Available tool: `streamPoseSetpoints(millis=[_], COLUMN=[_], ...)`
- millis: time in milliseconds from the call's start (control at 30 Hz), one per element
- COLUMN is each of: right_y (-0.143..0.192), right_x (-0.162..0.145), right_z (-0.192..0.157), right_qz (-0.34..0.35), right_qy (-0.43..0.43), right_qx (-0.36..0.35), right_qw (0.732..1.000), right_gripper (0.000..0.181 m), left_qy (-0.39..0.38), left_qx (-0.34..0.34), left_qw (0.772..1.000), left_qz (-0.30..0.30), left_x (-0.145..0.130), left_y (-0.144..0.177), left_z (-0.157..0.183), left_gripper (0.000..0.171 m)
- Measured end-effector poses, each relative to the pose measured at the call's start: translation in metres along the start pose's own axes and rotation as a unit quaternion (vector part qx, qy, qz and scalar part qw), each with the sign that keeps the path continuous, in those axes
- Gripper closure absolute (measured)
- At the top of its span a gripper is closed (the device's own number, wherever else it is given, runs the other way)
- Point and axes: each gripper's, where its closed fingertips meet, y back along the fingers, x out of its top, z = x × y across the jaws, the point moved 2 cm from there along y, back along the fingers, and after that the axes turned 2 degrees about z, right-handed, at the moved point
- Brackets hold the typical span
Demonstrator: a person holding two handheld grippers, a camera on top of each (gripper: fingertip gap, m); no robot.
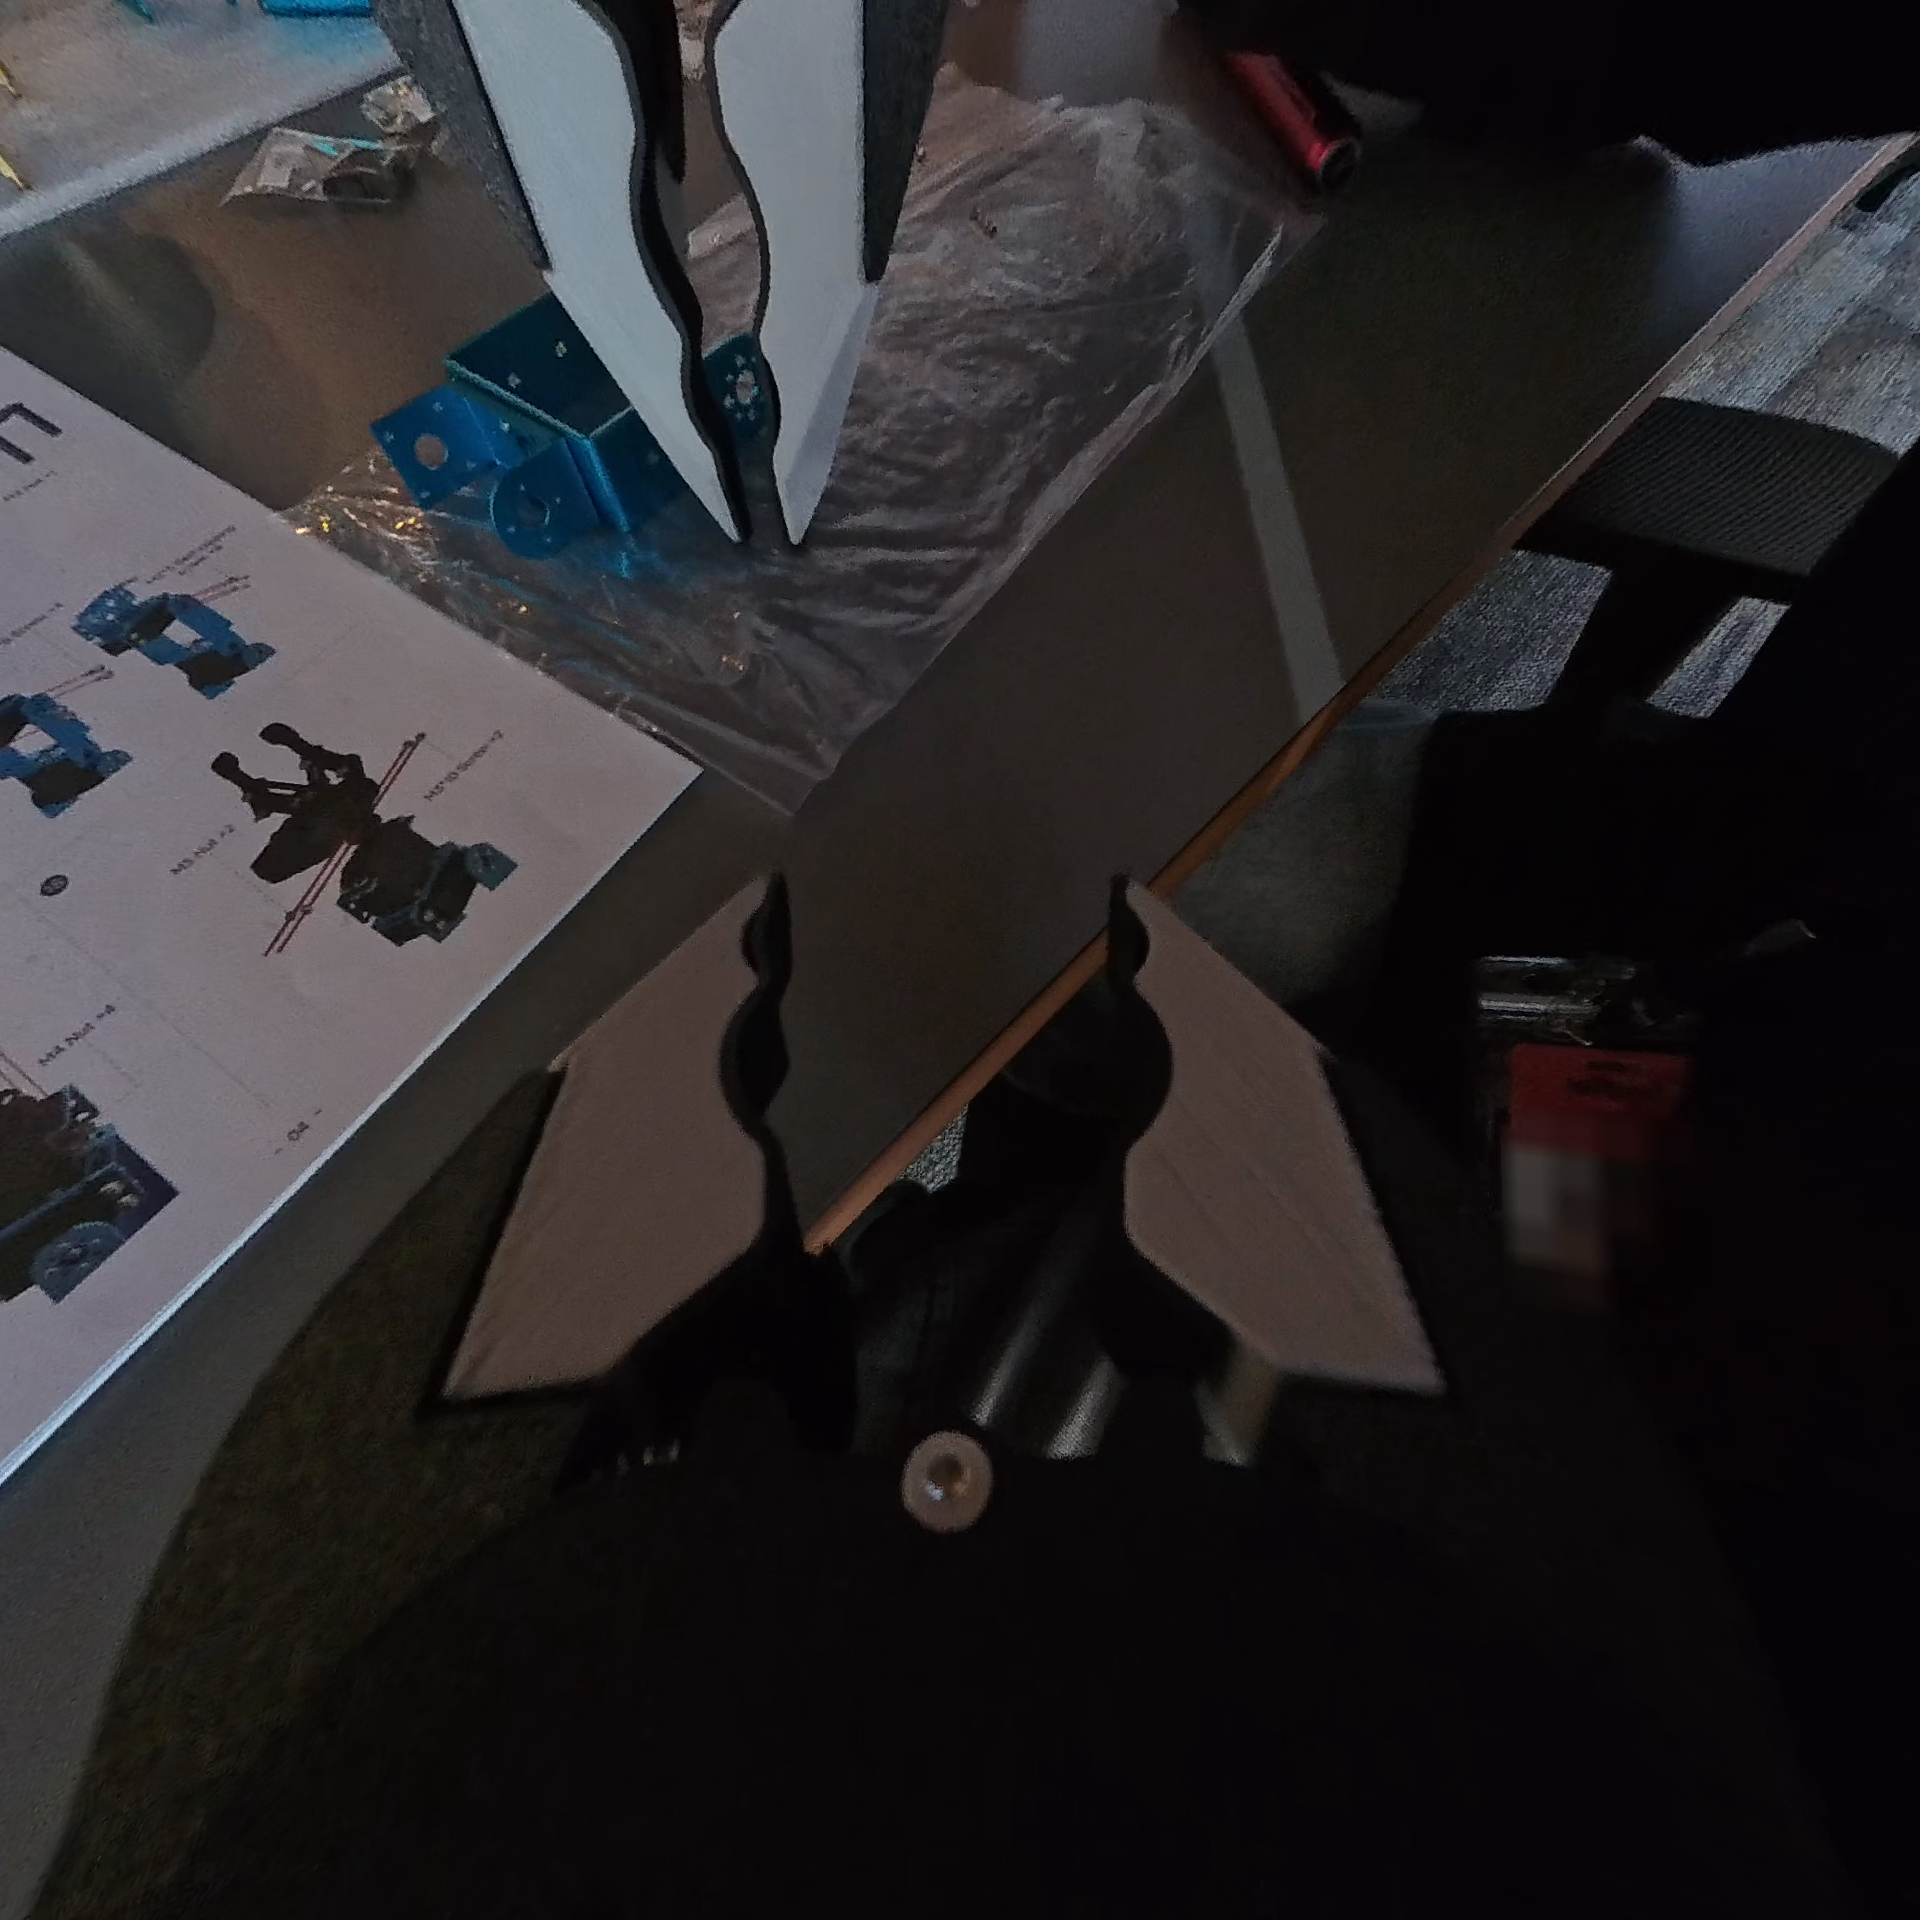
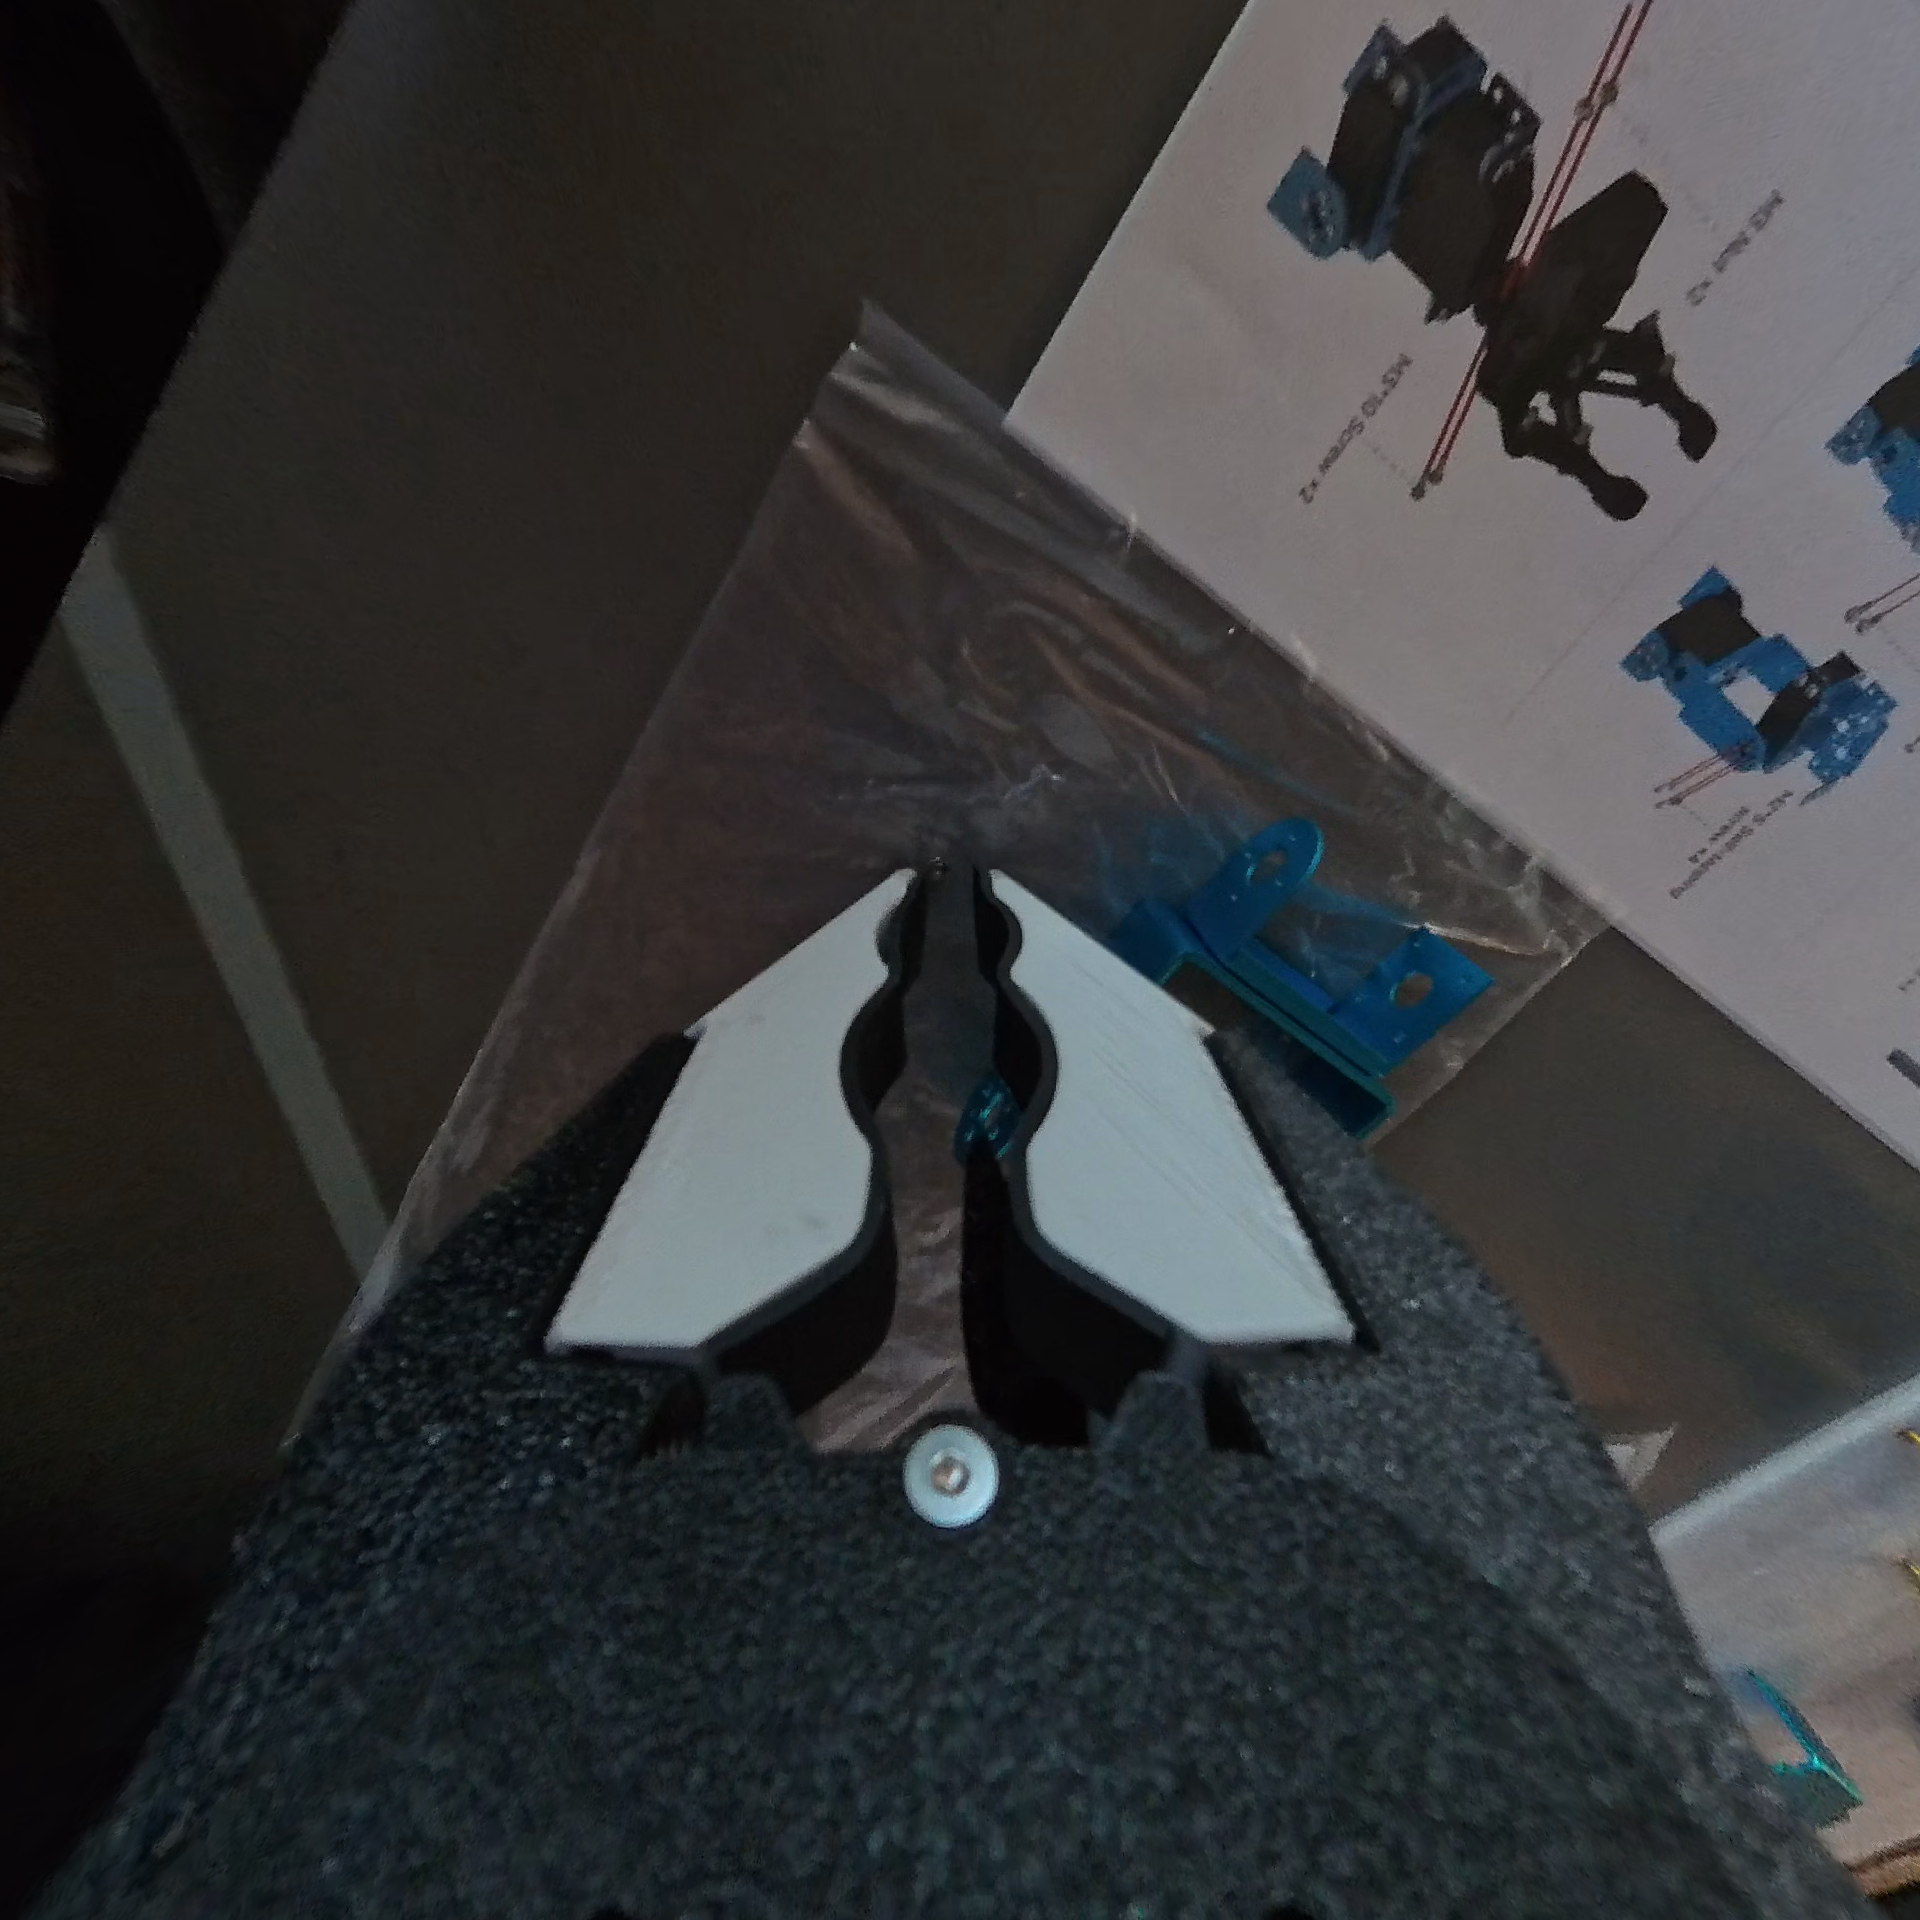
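My right gripper [image 2: 948, 873] points down onto a clear plastic bag [image 2: 935, 675], tips almost together. A flange of a blue metal bracket [image 2: 1257, 987] with round holes shows between its fingers, filling the gap. The rest of the bracket lies on the bag just right of the fingers. In the left wrist view the same gripper [image 1: 767, 538] stands over the blue bracket [image 1: 520, 447]. My left gripper [image 1: 945, 904] is open wide and empty. It hovers over the grey table near its front edge [image 1: 1351, 665], well short of the bag [image 1: 987, 416].
A white printed instruction sheet [image 1: 260, 831] with pictures of blue and black parts lies left of the bag; it also shows in the right wrist view [image 2: 1455, 520]. Small parts bags [image 1: 312, 166] and a red cylinder [image 1: 1288, 109] lie farther back. A dark chair [image 1: 1714, 468] stands off the table. One gripper's finger ends stand about 12 cm off the other's.
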Motion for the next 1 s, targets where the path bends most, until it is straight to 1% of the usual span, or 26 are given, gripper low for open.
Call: streamPoseSetpoints(millis=[200,367,533,633,733,900,1000], right_y=[-0.001,-0.001,-0.001,-0.001,-0.001,0.005,0.012], right_x=[0.002,0.002,0.001,0.001,0.001,-0.001,-0.006], right_z=[-0.001,-0.002,-0.001,0.000,0.000,0.002,0.001], right_qz=[0.003,0.003,0.014,0.021,0.023,0.044,0.060], right_qy=[0.008,0.001,-0.020,-0.023,-0.010,-0.005,-0.014], right_qx=[0.001,0.015,0.047,0.061,0.052,0.022,0.016], right_qw=[1.000,1.000,0.999,0.998,0.998,0.999,0.998], right_gripper=[0.176,0.177,0.178,0.178,0.179,0.181,0.181], left_qy=[0.000,-0.003,-0.006,-0.008,-0.014,-0.031,-0.045], left_qx=[-0.003,-0.008,-0.008,-0.007,-0.005,0.006,0.010], left_qw=[1.000,1.000,1.000,1.000,1.000,0.999,0.999], left_qz=[-0.002,-0.009,-0.015,-0.015,-0.009,0.000,-0.012], left_x=[-0.002,-0.004,-0.005,-0.004,0.002,0.020,0.029], left_y=[0.000,-0.002,-0.004,-0.005,-0.005,-0.006,-0.011], left_z=[0.000,0.003,0.004,0.005,0.004,-0.014,-0.034], left_gripper=[0.111,0.111,0.111,0.111,0.111,0.113,0.113])
